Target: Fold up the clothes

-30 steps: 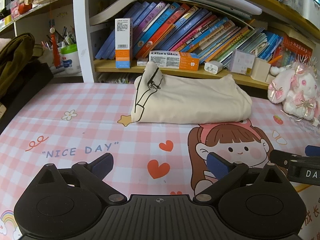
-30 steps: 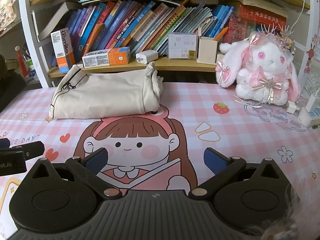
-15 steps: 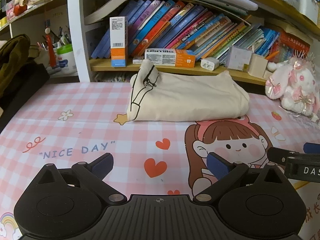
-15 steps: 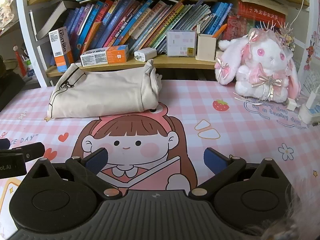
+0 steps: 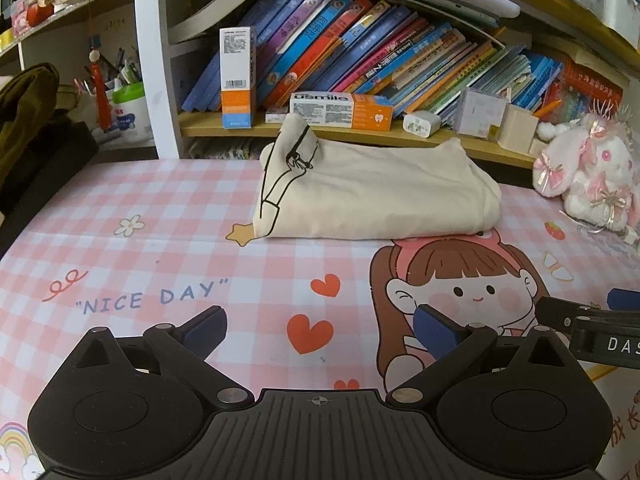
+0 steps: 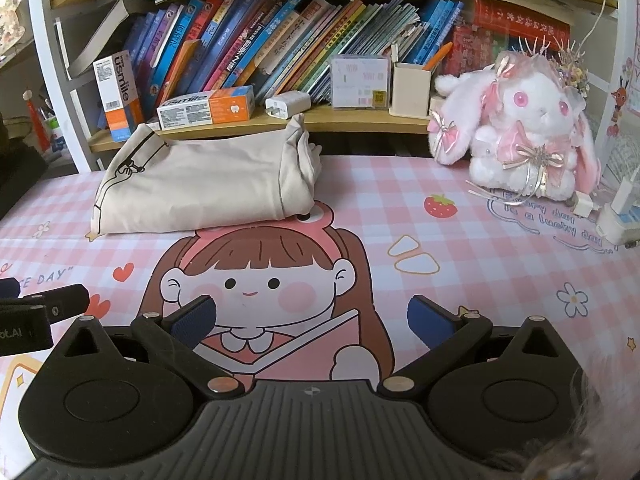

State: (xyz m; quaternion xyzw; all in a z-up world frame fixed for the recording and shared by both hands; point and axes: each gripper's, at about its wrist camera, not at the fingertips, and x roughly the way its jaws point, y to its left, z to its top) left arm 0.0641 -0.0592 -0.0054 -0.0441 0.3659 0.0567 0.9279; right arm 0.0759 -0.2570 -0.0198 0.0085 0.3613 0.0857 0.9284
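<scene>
A cream garment [image 5: 376, 196] with a black line drawing lies folded in a thick bundle at the back of the pink checked mat [image 5: 160, 240], against the low bookshelf. The right wrist view shows the same garment [image 6: 200, 188] at upper left. My left gripper [image 5: 320, 330] hovers over the mat well in front of the bundle, open, with nothing between its blue pads. My right gripper [image 6: 312, 320] is also open and empty, over the cartoon girl print. Each gripper's tip shows at the edge of the other's view.
A shelf [image 5: 360, 136] of books and small boxes runs just behind the garment. A white-and-pink plush rabbit [image 6: 520, 128] sits at the back right, with a charger and plug [image 6: 618, 216] beside it. Dark clothing [image 5: 28, 120] is piled at far left.
Both views have drawn back slightly from the garment and tilted, so it sits a little farther off. The garment has not moved, and both grippers stay open.
</scene>
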